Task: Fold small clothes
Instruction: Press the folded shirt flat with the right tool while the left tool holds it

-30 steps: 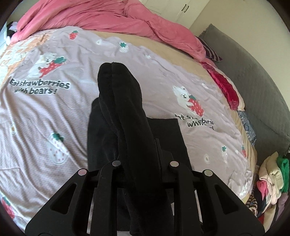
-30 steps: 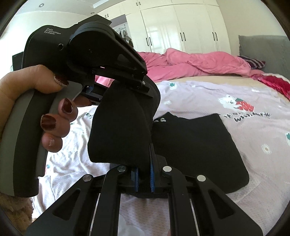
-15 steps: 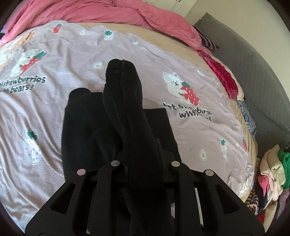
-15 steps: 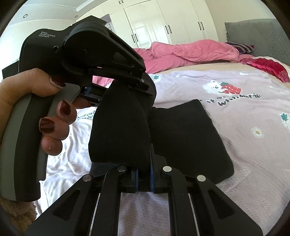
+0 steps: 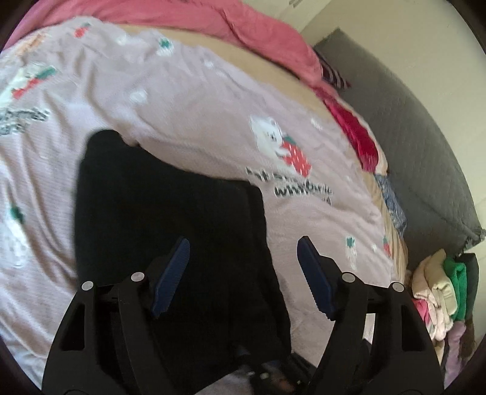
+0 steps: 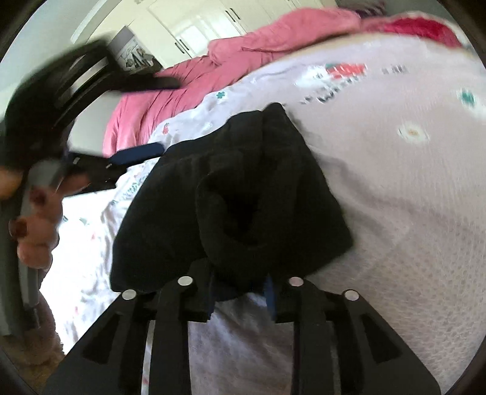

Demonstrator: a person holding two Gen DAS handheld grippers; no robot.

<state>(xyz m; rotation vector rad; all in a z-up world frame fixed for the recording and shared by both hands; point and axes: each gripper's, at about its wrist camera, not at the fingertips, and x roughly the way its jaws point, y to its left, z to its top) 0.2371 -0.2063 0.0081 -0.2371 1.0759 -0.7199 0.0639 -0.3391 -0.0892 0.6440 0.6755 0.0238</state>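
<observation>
From close above, the black garment (image 5: 170, 212) (image 6: 231, 188) on the bedsheet (image 5: 188, 106) is shared by both downward-tilted wrist views; twelve o'clock is faced.

Open lilac bedsheet (image 5: 197, 121) lies clear around the folded black garment (image 5: 170, 218); a heaped pink duvet (image 5: 243, 27) walls the bed's far edge, a grey headboard (image 5: 419, 145) and clothes pile (image 5: 440, 288) crowd one side.

Matt black knit garment (image 5: 170, 212) on a lilac printed cotton sheet (image 5: 194, 115); beyond the sheet, a soft pink quilt (image 5: 249, 27). Left tongs (image 5: 243, 273): matt black plastic, ribbed blue rubber pads (image 5: 171, 272).
</observation>
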